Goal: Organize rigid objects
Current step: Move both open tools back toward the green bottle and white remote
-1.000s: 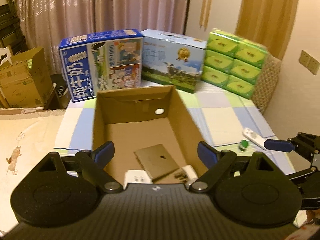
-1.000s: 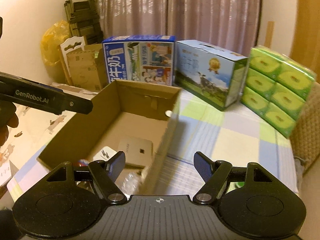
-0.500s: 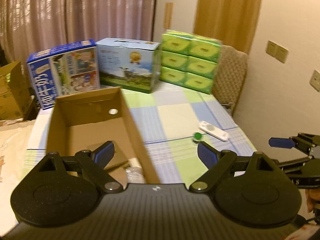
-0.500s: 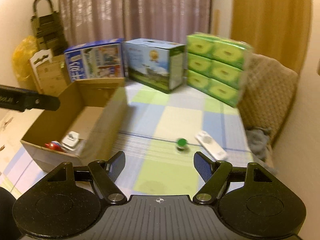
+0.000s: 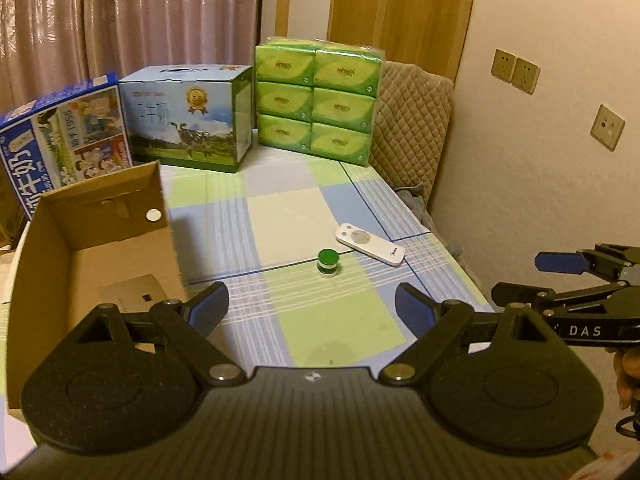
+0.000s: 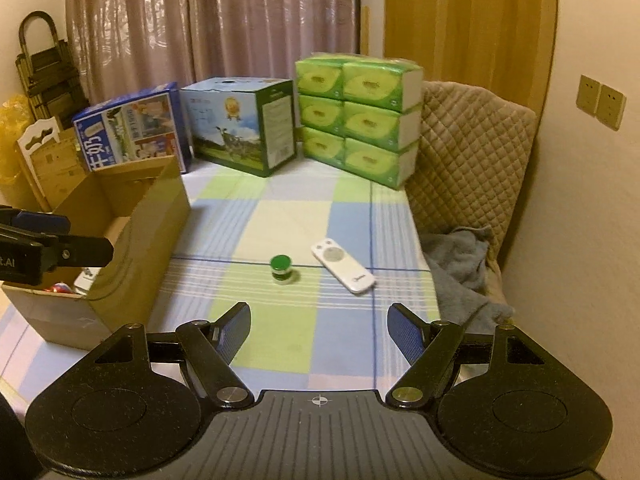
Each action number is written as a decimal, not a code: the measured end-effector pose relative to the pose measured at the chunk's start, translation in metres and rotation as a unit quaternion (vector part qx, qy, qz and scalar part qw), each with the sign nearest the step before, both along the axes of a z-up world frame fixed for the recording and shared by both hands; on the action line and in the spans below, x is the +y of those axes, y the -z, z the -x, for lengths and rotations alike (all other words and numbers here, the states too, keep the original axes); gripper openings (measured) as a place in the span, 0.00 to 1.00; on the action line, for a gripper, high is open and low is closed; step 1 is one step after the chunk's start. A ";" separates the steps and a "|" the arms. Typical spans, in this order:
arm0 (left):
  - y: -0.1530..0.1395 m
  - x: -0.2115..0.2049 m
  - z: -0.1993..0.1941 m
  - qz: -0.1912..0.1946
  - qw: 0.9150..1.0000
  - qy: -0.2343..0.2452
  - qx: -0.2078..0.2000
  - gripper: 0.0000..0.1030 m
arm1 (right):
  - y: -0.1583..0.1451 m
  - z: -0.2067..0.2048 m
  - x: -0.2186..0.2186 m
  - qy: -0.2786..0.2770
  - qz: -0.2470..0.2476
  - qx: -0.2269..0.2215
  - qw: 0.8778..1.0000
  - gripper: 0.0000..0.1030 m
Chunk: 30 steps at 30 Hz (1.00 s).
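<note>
Checked blue-and-green cloth covers the counter (image 6: pixel 280 216), backed by milk cartons and green tissue packs. Both grippers, left gripper (image 5: pixel 312 306) and right gripper (image 6: pixel 319 326), hover with fingers spread wide and empty, aimed at the two loose items: a small green-lidded jar (image 6: pixel 281 268) and, just right of it, a white remote control (image 6: pixel 343 265). At left, the open brown cardboard box (image 6: pixel 160 216) with objects already inside is their likely destination.
</note>
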<state>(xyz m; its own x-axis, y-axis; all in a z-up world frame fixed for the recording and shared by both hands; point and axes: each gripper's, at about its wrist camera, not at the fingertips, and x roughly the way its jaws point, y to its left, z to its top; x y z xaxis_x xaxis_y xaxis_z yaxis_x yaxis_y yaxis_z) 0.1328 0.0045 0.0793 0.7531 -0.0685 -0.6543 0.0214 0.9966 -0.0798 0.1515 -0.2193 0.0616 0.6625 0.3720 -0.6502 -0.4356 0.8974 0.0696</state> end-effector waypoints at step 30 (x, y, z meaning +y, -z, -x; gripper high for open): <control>0.088 -0.052 -0.077 -0.005 1.000 0.004 -0.006 0.80 | 0.065 -0.080 -0.033 0.006 0.029 0.034 0.999 0.70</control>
